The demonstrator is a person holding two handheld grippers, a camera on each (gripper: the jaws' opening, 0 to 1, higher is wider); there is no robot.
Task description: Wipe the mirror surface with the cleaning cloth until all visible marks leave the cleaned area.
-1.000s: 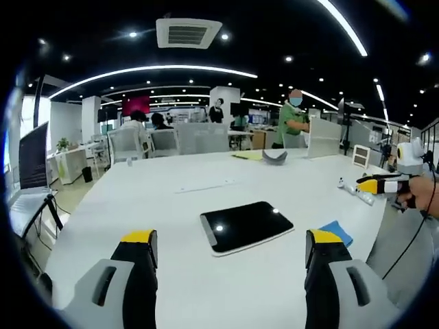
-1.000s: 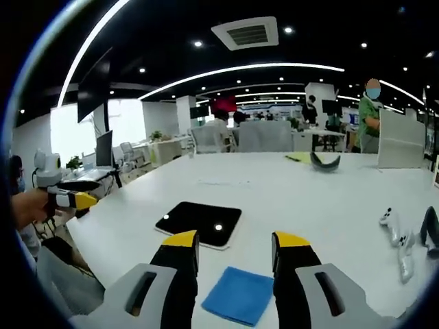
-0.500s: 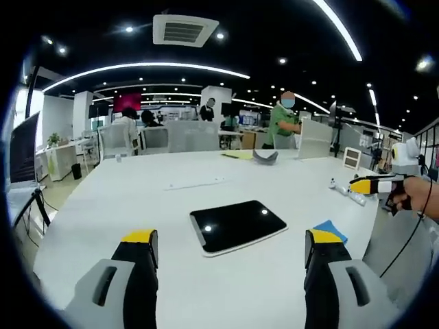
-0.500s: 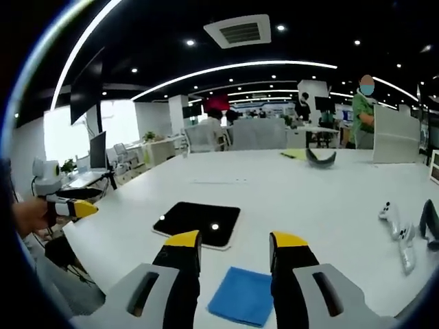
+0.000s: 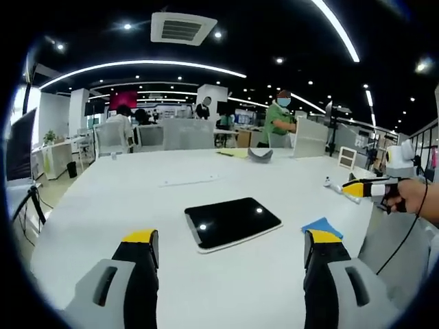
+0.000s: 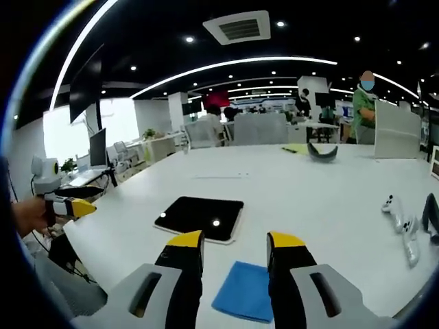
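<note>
**Mirror flat on the table, cloth beside it, both grippers spread**

The dark rectangular mirror [image 5: 232, 223] is laid flat on the white table [image 5: 103, 205], its long axis running slantwise across the left gripper view. The blue cleaning cloth [image 6: 248, 300] is seen just beside its near edge, between the parted jaws of the right gripper [image 6: 236, 241]. The left gripper [image 5: 234, 238] is held spread, empty, above the table.

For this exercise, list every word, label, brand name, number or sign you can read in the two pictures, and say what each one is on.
No text can be read in either view.
Mirror: reflects ceiling lights, no print.
Blue cloth: plain.
Red wall panel far back: too blurred to read.
</note>
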